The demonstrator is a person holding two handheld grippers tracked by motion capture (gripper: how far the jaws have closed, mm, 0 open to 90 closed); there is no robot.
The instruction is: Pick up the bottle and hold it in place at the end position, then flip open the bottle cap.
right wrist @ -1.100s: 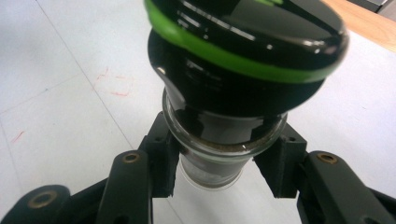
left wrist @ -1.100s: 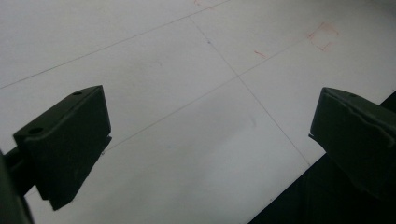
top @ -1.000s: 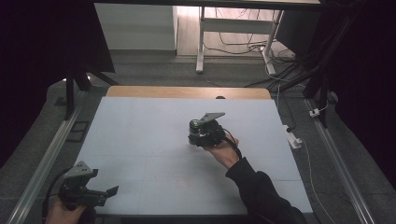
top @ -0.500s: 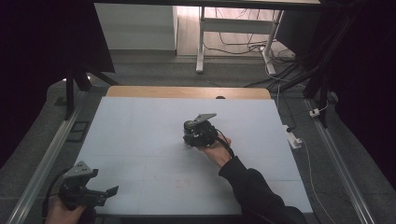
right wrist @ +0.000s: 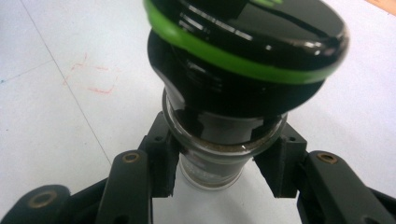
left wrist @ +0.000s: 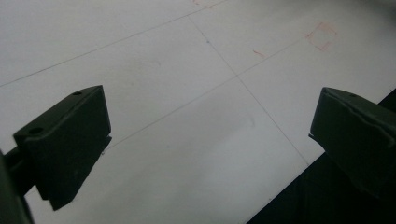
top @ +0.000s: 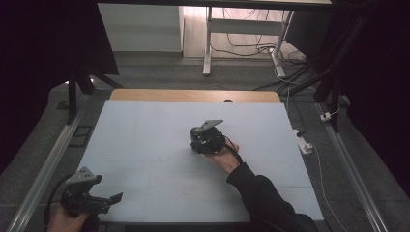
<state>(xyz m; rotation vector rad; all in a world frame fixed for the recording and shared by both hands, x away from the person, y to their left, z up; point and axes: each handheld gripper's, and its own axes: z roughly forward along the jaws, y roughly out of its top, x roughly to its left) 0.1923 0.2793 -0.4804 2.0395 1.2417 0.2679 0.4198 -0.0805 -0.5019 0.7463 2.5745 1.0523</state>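
Note:
My right gripper is shut on a glass jar with dark contents, its pads pressed on either side just below the neck. The jar carries a wide black lid ringed in green. In the high view this right gripper sits low over the middle of the white table sheet, held by a hand in a dark sleeve. My left gripper rests at the near left corner, and in the left gripper view its jaws stand wide apart over bare sheet with nothing between them.
Faint red square marks are drawn on the sheet. A wooden strip borders the far edge. Metal rails flank the table, and a white cable plug lies off the right side.
The right gripper with the jar has sunk a little toward the sheet and drifted slightly left. The left gripper has stayed where it was.

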